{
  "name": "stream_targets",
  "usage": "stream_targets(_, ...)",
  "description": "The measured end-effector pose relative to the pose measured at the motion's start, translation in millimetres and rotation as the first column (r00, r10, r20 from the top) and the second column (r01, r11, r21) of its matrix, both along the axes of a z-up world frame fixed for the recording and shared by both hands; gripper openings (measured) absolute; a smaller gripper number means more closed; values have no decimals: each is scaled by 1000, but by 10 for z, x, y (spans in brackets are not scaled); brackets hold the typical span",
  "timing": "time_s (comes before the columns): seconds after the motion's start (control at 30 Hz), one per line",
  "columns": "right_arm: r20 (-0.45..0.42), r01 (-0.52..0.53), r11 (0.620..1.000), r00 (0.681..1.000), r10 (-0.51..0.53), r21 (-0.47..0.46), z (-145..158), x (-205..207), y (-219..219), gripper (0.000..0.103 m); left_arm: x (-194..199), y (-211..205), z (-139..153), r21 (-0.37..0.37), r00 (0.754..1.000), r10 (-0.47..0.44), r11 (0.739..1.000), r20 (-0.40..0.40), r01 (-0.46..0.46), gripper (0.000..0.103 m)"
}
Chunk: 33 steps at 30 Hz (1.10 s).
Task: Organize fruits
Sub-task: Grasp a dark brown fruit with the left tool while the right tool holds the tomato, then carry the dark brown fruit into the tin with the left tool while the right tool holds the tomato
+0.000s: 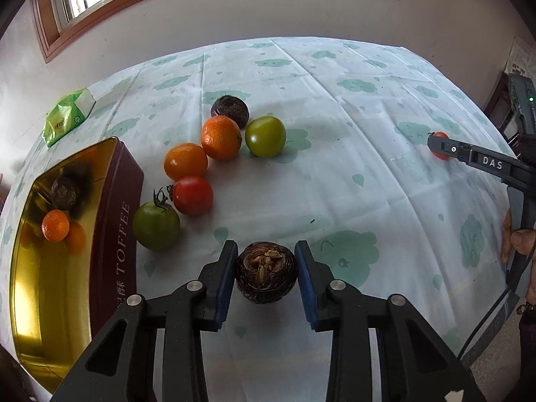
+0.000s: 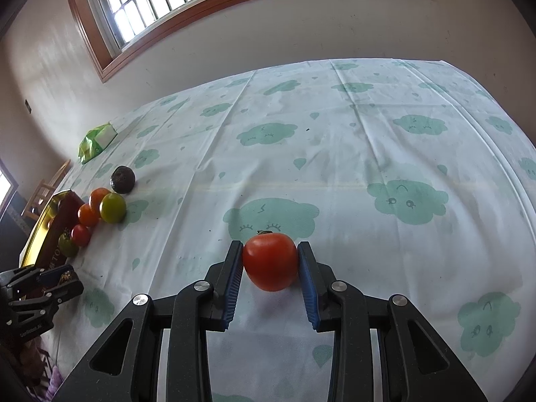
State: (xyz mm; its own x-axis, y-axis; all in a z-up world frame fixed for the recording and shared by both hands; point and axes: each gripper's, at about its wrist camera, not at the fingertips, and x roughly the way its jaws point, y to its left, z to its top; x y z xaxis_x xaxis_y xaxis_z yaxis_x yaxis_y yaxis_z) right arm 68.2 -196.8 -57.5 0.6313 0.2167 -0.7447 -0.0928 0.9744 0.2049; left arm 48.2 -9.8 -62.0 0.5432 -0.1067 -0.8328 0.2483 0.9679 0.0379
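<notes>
Both claws gripping fruit, tin [image 1: 117, 234] waiting at my left.
I'm clamping left gripper [image 1: 266, 269] on dark fruit [image 1: 266, 273], right gripper [image 2: 269, 263] on red tomato [image 2: 270, 261]; both seemingly just off the cloth, round skins risking slipping, rolling.

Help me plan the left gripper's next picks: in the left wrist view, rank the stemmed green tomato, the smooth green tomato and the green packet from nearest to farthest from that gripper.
From the left gripper:
1. Stemmed green tomato, just left, beside the tin.
2. Smooth green tomato, farther up the cloth, right of an orange.
3. Green packet, far left, beyond the tin.
</notes>
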Motion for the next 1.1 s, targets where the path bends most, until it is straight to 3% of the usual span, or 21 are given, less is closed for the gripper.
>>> stream_targets(0.43,-1,5,1000,1000,-5,-22,-21,25,22,34,-319,83,476,-19,996,5,1000,90,-3,31)
stream_targets(1.1,-2,12,999,1000,-12,-50,-11,17,82,34,-468,530,571,-26,991,98,995,94,-96,31)
